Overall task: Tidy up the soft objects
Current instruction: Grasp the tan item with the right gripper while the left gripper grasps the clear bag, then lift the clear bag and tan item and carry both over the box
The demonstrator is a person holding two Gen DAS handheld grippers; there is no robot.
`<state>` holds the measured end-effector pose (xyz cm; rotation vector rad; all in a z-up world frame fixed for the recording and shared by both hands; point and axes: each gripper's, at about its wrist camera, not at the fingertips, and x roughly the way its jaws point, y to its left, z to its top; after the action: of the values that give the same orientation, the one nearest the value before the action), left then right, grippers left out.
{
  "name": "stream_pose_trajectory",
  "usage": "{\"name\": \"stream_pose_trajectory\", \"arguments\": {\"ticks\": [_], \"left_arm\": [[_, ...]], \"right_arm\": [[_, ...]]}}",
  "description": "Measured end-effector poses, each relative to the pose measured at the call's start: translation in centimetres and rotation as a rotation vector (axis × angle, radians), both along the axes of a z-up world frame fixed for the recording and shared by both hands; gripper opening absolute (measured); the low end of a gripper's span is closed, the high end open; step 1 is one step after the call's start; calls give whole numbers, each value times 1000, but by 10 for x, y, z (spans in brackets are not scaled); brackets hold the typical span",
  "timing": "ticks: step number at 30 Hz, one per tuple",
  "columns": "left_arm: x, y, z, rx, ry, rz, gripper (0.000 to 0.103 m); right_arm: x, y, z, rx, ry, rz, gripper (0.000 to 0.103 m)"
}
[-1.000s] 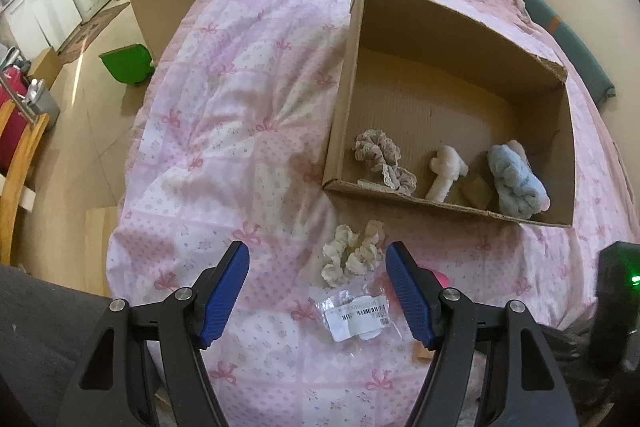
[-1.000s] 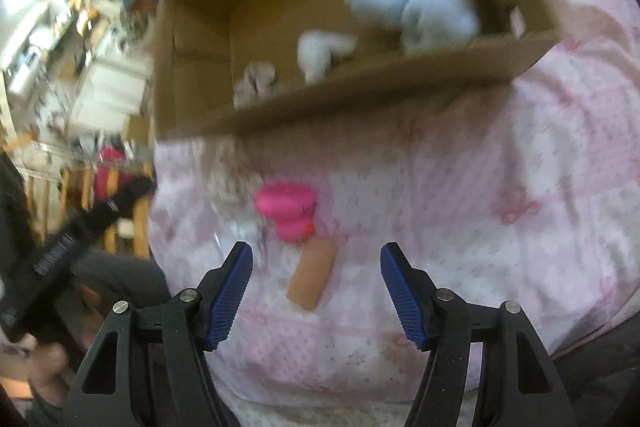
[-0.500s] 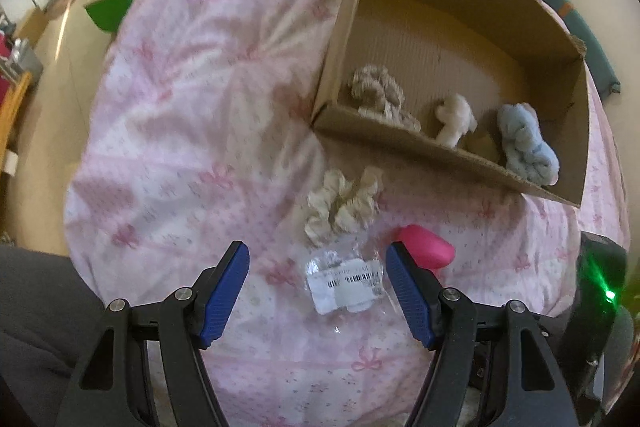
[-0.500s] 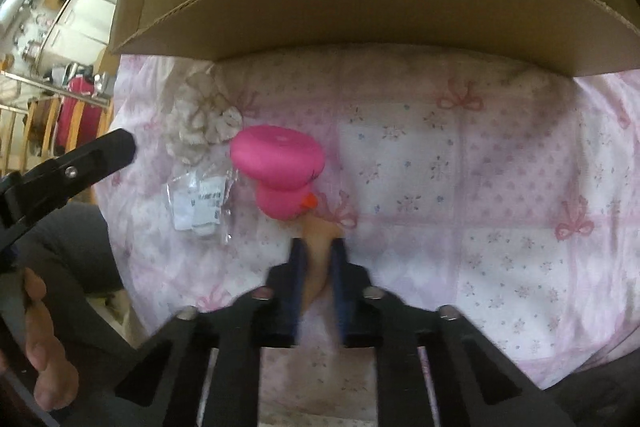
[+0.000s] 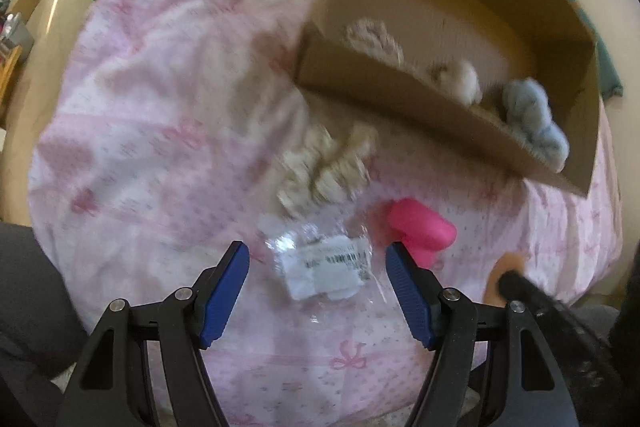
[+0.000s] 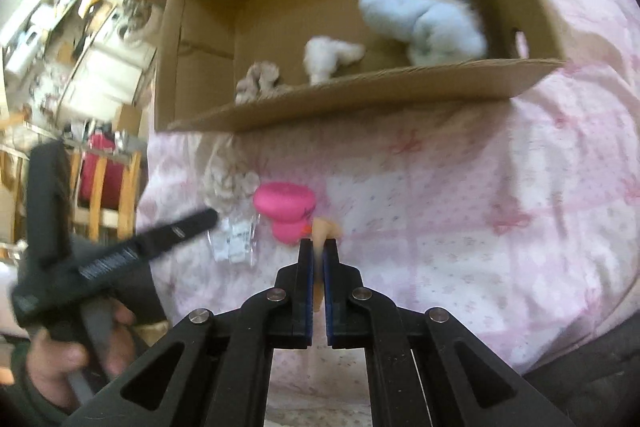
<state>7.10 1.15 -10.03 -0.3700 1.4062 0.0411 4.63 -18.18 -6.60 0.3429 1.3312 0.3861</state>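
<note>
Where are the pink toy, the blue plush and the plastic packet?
pink toy [image 6: 285,201], right wrist view, on its wide top.
blue plush [image 6: 430,23], right wrist view, on its middle.
plastic packet [image 5: 324,269], left wrist view, on its white label.

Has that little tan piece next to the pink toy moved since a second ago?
Yes. The right claw closed on the tan piece and lifted it slightly off the bedspread, still beside the pink toy.

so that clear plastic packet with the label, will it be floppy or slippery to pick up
The clear packet lies flat and crinkled on the quilt, so it's probably light and floppy. Its glossy film may slip between the open left gripper pads; pinching the white contents seems safer.
</note>
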Motion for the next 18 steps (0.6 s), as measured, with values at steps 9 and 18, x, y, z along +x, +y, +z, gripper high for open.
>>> {"name": "stream_pose_trajectory", "arguments": {"ticks": [9, 18], "left_arm": [[5, -23, -24, 92, 35, -44, 54], [-1, -16, -17, 177, 43, -46, 23]], "right_arm": [[1, -5, 4, 8, -9, -10, 6], [2, -1, 15, 56, -34, 54, 6]]}}
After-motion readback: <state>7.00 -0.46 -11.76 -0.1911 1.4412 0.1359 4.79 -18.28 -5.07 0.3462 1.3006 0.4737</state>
